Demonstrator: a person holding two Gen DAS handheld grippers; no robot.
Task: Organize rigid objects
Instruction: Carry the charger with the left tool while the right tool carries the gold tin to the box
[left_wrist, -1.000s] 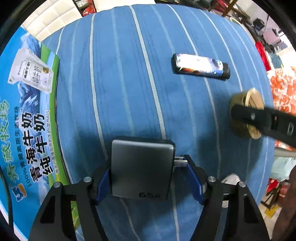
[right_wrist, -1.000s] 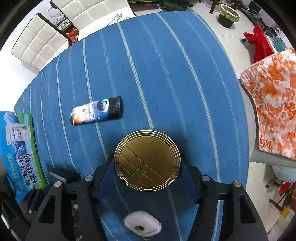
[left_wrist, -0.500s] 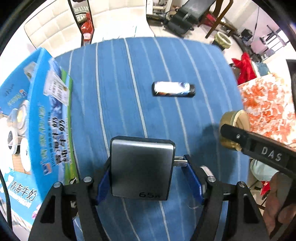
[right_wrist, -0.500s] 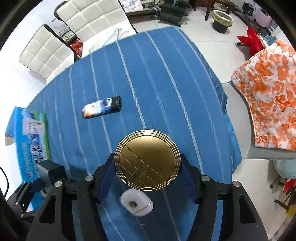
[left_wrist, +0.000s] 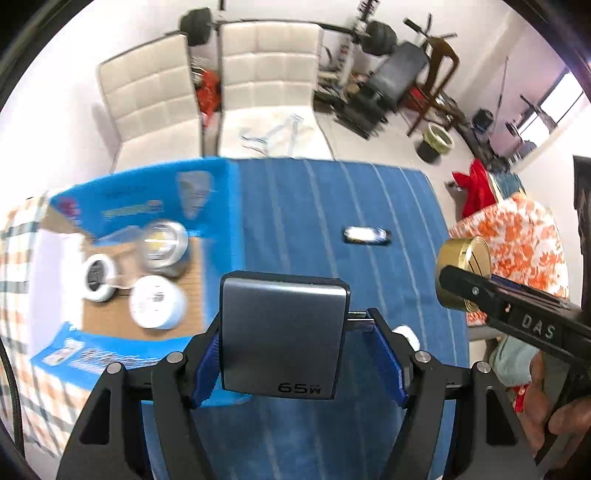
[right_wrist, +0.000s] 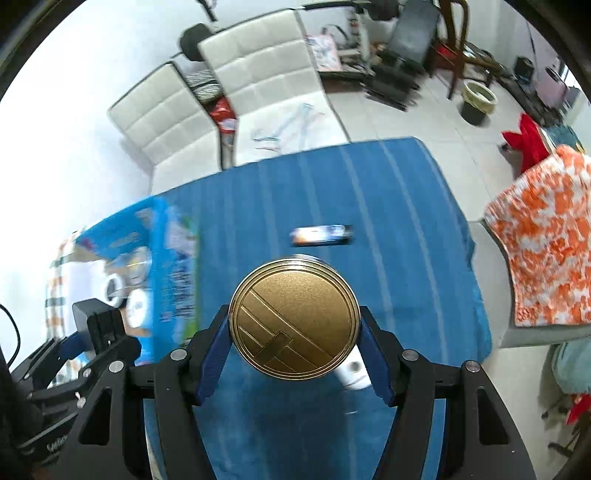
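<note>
While the left wrist view looks over the blue striped table (left_wrist: 314, 206), the left tongs (left_wrist: 295, 350) clamp a grey square 65W charger (left_wrist: 282, 332), with an open blue cardboard box (left_wrist: 147, 258) far left. Right view: the right tongs (right_wrist: 293, 350) grip a round gold tin (right_wrist: 294, 324) above the table's near edge.
</note>
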